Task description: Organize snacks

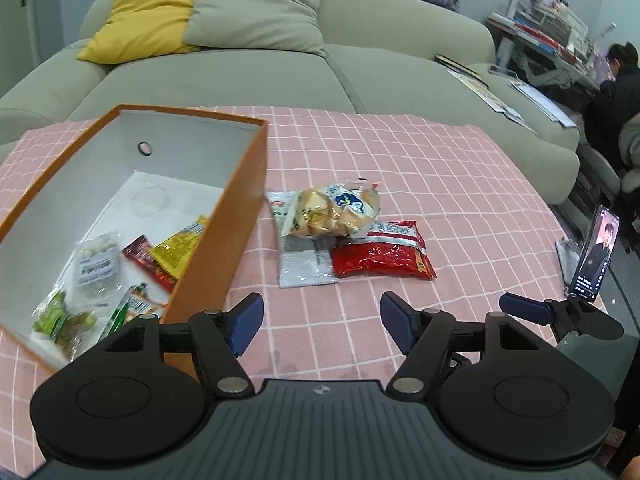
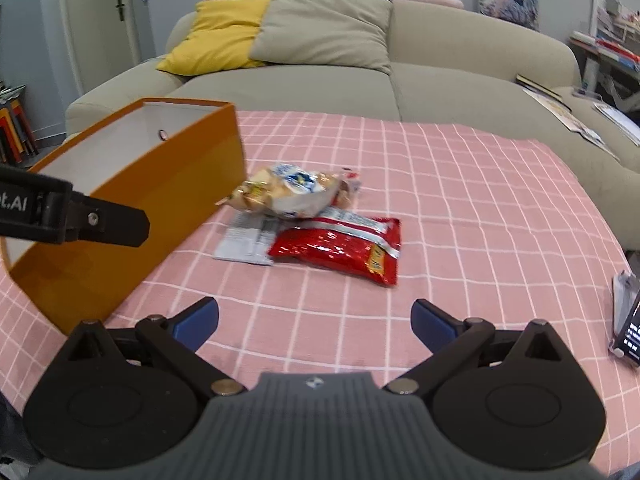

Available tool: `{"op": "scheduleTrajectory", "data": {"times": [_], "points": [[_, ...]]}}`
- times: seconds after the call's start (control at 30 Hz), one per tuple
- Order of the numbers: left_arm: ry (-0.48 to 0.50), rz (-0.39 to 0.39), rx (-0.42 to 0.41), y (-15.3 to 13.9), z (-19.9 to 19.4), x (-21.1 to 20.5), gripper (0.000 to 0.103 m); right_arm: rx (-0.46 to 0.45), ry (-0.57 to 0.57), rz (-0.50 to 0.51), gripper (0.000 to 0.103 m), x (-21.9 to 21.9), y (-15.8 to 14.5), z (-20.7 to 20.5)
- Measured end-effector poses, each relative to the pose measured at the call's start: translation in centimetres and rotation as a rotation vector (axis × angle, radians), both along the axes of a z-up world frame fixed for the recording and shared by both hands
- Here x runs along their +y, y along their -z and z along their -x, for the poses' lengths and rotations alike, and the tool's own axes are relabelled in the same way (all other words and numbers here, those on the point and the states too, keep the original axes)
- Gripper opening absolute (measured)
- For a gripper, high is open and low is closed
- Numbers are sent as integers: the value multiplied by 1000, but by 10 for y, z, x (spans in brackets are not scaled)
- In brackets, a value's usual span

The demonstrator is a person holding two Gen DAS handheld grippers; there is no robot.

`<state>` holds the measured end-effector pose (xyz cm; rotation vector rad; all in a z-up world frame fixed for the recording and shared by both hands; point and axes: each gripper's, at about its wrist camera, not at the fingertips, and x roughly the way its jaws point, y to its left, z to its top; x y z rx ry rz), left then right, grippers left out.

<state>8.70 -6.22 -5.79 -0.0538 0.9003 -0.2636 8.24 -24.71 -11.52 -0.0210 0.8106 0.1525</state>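
Surface: table under a pink checked cloth (image 1: 400, 168), white grid lines. Olive sofa (image 1: 248, 76) behind at 12 o'clock, with a yellow cushion (image 1: 140, 16) and a grey-green cushion (image 1: 256, 4). Desk clutter and a seated person (image 1: 620, 92) at 2 o'clock in the left wrist view; propped phone (image 1: 596, 252) at 3 o'clock, screen lit.

Orange box (image 1: 224, 240), white inside, at 10 o'clock; several small snack packets (image 1: 120, 272) lie on its floor.

Loose snacks just right of the box: clear bread bag (image 1: 336, 212) resting on a silver-grey packet (image 1: 304, 260) and a red packet (image 1: 380, 256).

Left gripper (image 1: 320, 320): jaws spread wide, nothing between them. Right gripper (image 2: 314, 320): same, wide apart and empty, over bare cloth.
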Motion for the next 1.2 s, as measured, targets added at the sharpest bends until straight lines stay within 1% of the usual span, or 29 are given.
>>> {"op": "scheduleTrajectory", "data": {"times": [0.23,0.3,0.47,0.53,0.57,0.6,0.7,0.8,0.83,0.9,0.93,0.97,1.0,1.03,1.1,1.13,1.17,1.2], "points": [[39,-24,-3,4,-27,-18,84,22,43,-9,99,-17,7,-25],[59,-25,-7,5,-37,-24,86,27,50,-16,99,-21,9,-33],[82,-37,8,15,-60,-36,87,43,21,14,99,-21,17,-52],[88,-29,21,19,-68,-42,84,55,11,33,99,-20,22,-59],[95,-30,27,21,-72,-46,78,61,8,39,99,-20,25,-63],[101,-35,28,23,-75,-50,75,66,3,45,98,-20,28,-67],[108,-47,26,29,-84,-63,75,82,-10,55,96,-20,34,-78],[101,-50,42,36,-96,-72,75,89,-32,66,95,-20,38,-89],[96,-55,49,39,-99,-73,73,93,-39,70,94,-19,40,-93],[89,-59,62,43,-105,-76,64,105,-57,70,89,-18,43,-99],[89,-60,68,44,-107,-77,63,109,-62,71,88,-18,44,-101],[92,-62,75,45,-110,-76,59,113,-66,73,88,-17,45,-103],[93,-67,78,46,-111,-77,54,116,-67,76,87,-17,47,-103],[93,-77,81,48,-113,-77,51,118,-66,78,86,-17,48,-103],[92,-90,84,49,-116,-77,36,136,-67,72,72,-17,52,-103],[92,-93,89,51,-118,-76,33,147,-70,66,69,-17,54,-103],[94,-92,95,52,-119,-76,26,153,-72,64,62,-17,55,-103],[94,-91,100,53,-120,-75,17,156,-75,63,52,-17,57,-102]]}}
